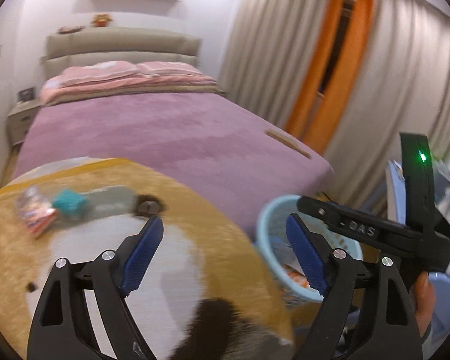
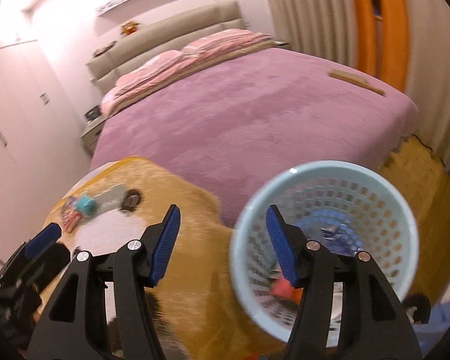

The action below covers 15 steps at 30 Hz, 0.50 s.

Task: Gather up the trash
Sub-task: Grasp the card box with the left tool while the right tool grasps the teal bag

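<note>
Evidently, in the left wrist view the left gripper point(image 1: 225, 240) stood apart and empty; trash point(image 1: 54, 207) lay ahead on the cushion point(image 1: 84, 240). In the right wrist view the right gripper point(image 2: 222, 228) stood apart, empty, at the bin point(image 2: 324, 231). Recommended: approach trash low, straddle one piece before closing.

A bedroom, blurred throughout. Ahead of the tool stretches a bed point(image 1: 171, 138) under a purple cover, with folded pink bedding point(image 1: 126, 78) at its far end against a beige padded headboard point(image 1: 120, 45). A flat wooden strip point(image 2: 357, 81) lies on the cover, ahead and right. Directly below the tool spreads a furry tan and white plush point(image 1: 105, 240). Grey and orange curtains point(image 1: 330, 60) hang far right; a nightstand point(image 1: 22, 117) stands far left.
</note>
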{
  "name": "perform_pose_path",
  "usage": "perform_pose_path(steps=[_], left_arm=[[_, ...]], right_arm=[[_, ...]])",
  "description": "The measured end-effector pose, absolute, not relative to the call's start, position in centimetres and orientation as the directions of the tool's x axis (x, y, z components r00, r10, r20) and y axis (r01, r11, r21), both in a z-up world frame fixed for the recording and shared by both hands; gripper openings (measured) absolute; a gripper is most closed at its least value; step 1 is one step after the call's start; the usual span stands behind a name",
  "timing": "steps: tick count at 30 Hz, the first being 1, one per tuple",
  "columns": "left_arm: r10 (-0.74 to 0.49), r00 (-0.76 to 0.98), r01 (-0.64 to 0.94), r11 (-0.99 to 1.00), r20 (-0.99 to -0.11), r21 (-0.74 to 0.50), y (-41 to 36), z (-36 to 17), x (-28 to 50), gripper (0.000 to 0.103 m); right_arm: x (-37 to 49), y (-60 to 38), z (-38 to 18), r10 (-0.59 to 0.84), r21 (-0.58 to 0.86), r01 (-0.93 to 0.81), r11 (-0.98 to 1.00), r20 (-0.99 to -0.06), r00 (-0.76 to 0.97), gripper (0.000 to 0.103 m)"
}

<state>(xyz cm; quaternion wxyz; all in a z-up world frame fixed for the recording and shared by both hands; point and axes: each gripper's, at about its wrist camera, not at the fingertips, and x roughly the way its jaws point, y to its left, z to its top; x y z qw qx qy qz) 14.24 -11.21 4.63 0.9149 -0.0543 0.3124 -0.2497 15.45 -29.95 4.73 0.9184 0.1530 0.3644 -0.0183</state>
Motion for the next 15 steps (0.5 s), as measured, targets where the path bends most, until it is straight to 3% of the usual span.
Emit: perform_pose_path(steps=[8,15], left_arm=[[-0.347,0.761,0.230,0.934,-0.548,-0.272,-2.4,5.2,16.7,0.082],[-0.254,0.773,0.023,0.927,-0.581,-0.374,5.5,5.2,20.4,0.082]], right_arm=[[18.0,-22.4,6.2,0.133,0.206,0.004,0.978,-0.645,0.753,0.057],[21.3,-16.6,6.6,0.193,0.196,-0.085,0.977,-0.636,0.747,0.057]])
